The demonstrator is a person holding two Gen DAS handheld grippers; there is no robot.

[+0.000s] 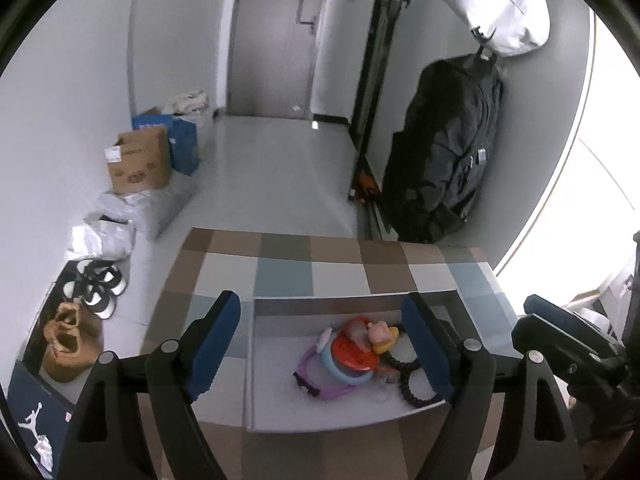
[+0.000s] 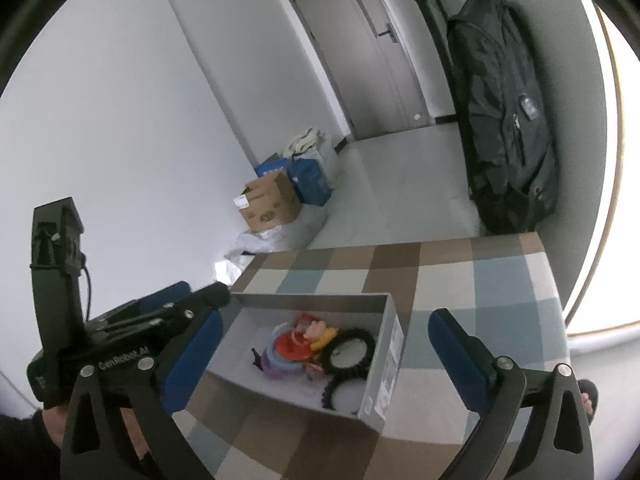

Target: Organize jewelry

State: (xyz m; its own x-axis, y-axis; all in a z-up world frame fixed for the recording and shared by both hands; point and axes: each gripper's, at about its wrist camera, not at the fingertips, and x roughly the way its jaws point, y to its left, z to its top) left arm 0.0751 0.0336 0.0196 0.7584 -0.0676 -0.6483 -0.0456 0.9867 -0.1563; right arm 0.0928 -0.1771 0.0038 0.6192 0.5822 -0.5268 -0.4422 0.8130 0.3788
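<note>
Inside the box: the jewelry sits in one loose heap toward the middle and right of the floor of the grey box (image 1: 280,400).
Heap: a purple bangle (image 1: 316,382), a pale blue ring (image 1: 344,374), a red-orange disc piece (image 1: 352,350), a pink and yellow charm (image 1: 382,334) and two black beaded bracelets (image 2: 348,350), touching and partly overlapping one another.
Box: shallow, lidless, resting on the checked worktop (image 1: 280,268), with a printed label on the outside of its right wall in the right wrist view.
Left tongs (image 1: 320,344): jaws wide apart with nothing between the pads; they hang above the near edge of the box, framing the heap without touching it.
Right tongs (image 2: 324,354): spread very wide and empty, held above the near edge of the box; in the left wrist view they show only at the far right, clear of the box.
Done so far: every piece in view lies in the box, and none is seen on the worktop outside it.
Left to do: probably little; the pieces lie piled, not laid out, so spreading them apart may remain, though the pictures cannot settle that.
Around: a cardboard carton (image 1: 140,164) and shoes (image 1: 96,288) on the floor, a dark backpack (image 1: 444,152) on the wall.
</note>
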